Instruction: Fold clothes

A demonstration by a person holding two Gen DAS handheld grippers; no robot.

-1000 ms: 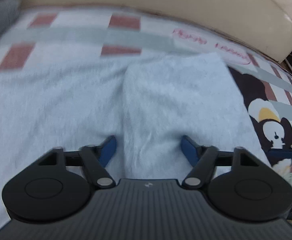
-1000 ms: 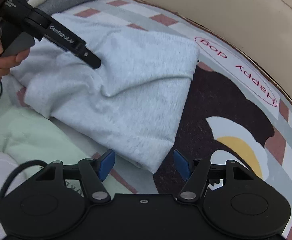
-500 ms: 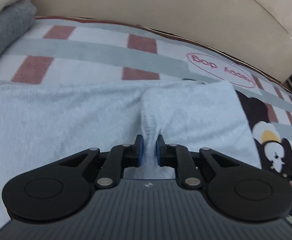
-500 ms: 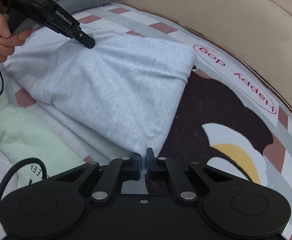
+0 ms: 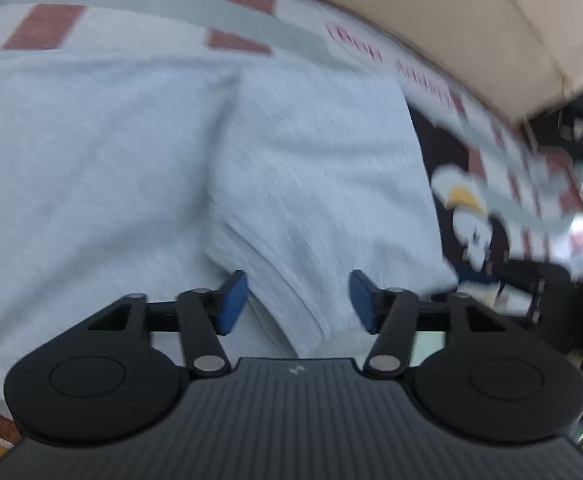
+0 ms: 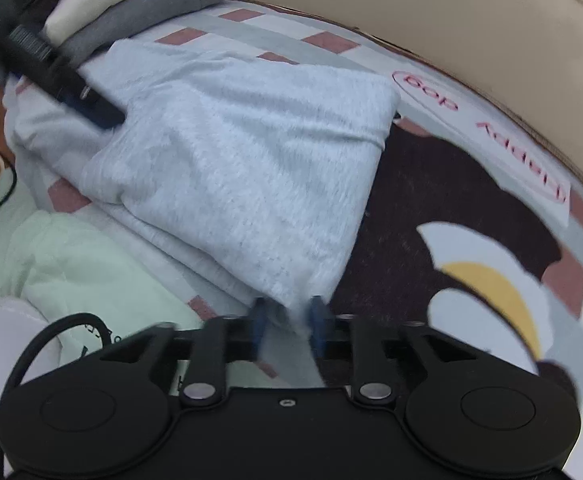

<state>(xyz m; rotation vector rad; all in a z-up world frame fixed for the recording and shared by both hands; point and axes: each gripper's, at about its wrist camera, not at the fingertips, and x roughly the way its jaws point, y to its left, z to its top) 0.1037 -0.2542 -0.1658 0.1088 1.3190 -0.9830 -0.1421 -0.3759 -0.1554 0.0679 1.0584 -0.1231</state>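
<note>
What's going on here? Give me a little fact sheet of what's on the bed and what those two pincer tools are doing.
surface: patterned blanket with a cartoon dog and the words "Happy dog"
main item: light grey garment, folded over on itself
left gripper: jaws have just been opening, apart over a fold of the grey garment
right gripper: jaws have just been opening, garment's corner between the pads
nearby: pale green garment; stack of folded clothes at the far edge
</note>
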